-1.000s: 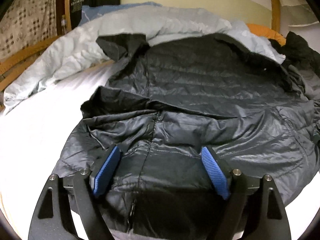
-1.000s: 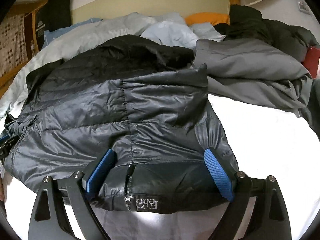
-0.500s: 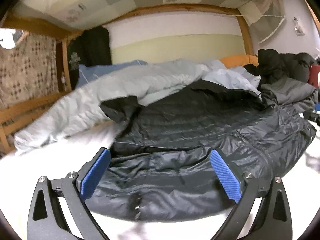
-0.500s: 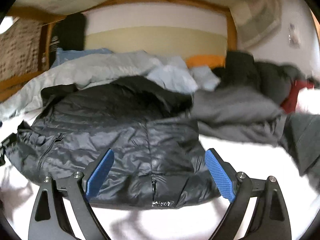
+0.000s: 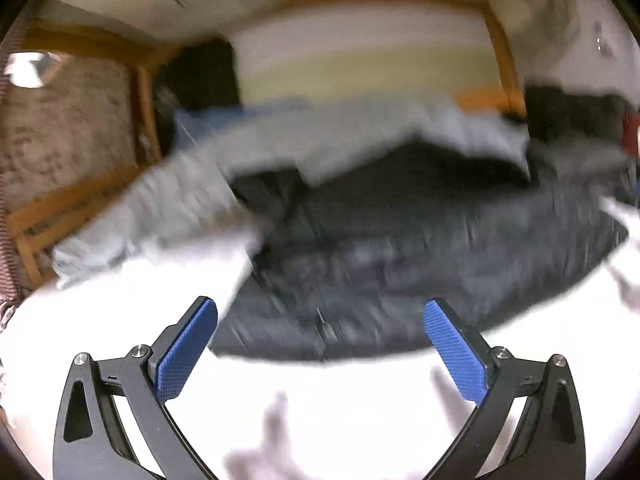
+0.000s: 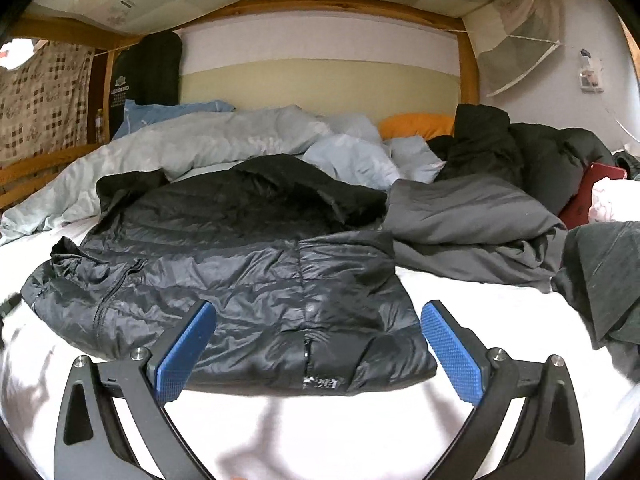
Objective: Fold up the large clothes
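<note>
Jacket: black puffer jacket (image 6: 248, 280) lies ahead, long axis crosswise, hem nearest.
Grippers: left gripper (image 5: 320, 354) and right gripper (image 6: 318, 354) have just been opening; both released, nothing between.

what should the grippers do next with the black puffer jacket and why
Probably reach back in and grip a side edge of the black puffer jacket for another fold. Both the left gripper and right gripper are open and empty, and the jacket lies wide on the white sheet.

Left view motion-blurred; right sharp.

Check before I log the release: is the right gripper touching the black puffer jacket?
Apart. The right wrist view shows the right gripper open, white sheet between its pads and the black puffer jacket.
</note>
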`<state>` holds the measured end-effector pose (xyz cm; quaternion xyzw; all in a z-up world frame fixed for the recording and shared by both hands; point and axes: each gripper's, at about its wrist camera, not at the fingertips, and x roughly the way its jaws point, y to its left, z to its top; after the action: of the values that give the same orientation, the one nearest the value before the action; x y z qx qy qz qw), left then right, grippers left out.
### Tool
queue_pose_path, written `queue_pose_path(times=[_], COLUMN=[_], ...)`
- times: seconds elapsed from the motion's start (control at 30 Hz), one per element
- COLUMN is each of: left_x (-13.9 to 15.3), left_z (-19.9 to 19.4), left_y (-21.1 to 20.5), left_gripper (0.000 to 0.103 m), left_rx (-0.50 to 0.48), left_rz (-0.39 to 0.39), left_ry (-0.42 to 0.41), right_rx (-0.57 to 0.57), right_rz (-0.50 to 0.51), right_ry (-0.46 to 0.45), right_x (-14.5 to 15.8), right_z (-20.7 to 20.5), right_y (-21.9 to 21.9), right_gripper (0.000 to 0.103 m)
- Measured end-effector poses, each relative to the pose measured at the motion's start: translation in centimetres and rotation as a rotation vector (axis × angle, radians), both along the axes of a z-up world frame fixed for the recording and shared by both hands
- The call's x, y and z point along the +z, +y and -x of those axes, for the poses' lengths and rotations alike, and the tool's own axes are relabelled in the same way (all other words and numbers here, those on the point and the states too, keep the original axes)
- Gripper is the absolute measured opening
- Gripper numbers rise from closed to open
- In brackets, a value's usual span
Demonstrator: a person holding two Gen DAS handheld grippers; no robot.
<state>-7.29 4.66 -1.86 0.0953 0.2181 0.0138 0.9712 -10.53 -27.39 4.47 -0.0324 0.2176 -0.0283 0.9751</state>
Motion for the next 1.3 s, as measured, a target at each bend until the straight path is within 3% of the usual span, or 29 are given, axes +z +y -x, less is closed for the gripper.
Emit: queue_pose_path(times=[0.1, 0.2, 0.3, 0.37, 0.4, 0.47, 0.63, 0.77, 0.9, 0.97, 1.1, 1.17, 1.23, 1.3], left_x=[-1.5, -1.8, -2.5, -2.8, -2.8, -2.8, -3.3, -3.6, -3.9, -3.9, -3.8, -3.7, -3.6, -3.4], left_z=[0.1, 0.1, 0.1, -0.4, -0.4, -0.4, -1.7, -3.4, -4.6, -4.8, -5.4, -5.8, -5.9, -6.0], left_y=[-0.7, -2.4, -4.0, -4.3, -4.5, -4.9, -4.3, -2.8, -1.4, -1.3, -1.9, -1.3, -0.4, 0.1], left_gripper=[0.103, 0.103, 0.103, 0.103, 0.103, 0.103, 0.103, 0.103, 0.102, 0.1, 0.079, 0.073, 0.061, 0.047], left_rx=[0.012, -0.061, -0.096, -0.125, -0.128, -0.114, -0.032, 0.018, 0.01, 0.008, -0.013, -0.023, -0.02, 0.002], left_rz=[-0.027, -0.087, -0.153, -0.119, -0.11, -0.134, -0.177, -0.133, -0.019, -0.01, -0.037, 0.011, 0.063, 0.079], left_ry=[0.024, 0.046, 0.064, 0.114, 0.122, 0.111, 0.125, 0.152, 0.198, 0.202, 0.207, 0.211, 0.215, 0.212], right_rx=[0.028, 0.037, 0.131, 0.187, 0.168, 0.171, 0.223, 0.188, 0.13, 0.135, 0.155, 0.163, 0.174, 0.171], right_rz=[0.038, 0.079, 0.106, 0.181, 0.268, 0.36, 0.462, 0.464, 0.363, 0.324, 0.292, 0.269, 0.244, 0.227], right_ry=[0.067, 0.096, 0.151, 0.22, 0.234, 0.214, 0.187, 0.197, 0.236, 0.242, 0.275, 0.278, 0.279, 0.276], right_x=[-0.8, -1.6, -2.4, -3.5, -4.3, -4.9, -5.3, -5.8, -6.1, -5.9, -6.2, -6.3, -6.3, -6.3], right_z=[-0.7, -0.8, -0.9, -1.2, -1.3, -0.9, 0.1, -0.7, -3.5, -4.0, -4.9, -4.9, -4.9, -4.9], right_y=[0.1, 0.4, 1.0, 2.0, 2.7, 3.6, 5.1, 5.1, 3.8, 3.3, 3.0, 2.8, 2.5, 2.0], right_gripper=[0.103, 0.103, 0.103, 0.103, 0.103, 0.103, 0.103, 0.103, 0.103, 0.103, 0.102, 0.101, 0.095, 0.078])
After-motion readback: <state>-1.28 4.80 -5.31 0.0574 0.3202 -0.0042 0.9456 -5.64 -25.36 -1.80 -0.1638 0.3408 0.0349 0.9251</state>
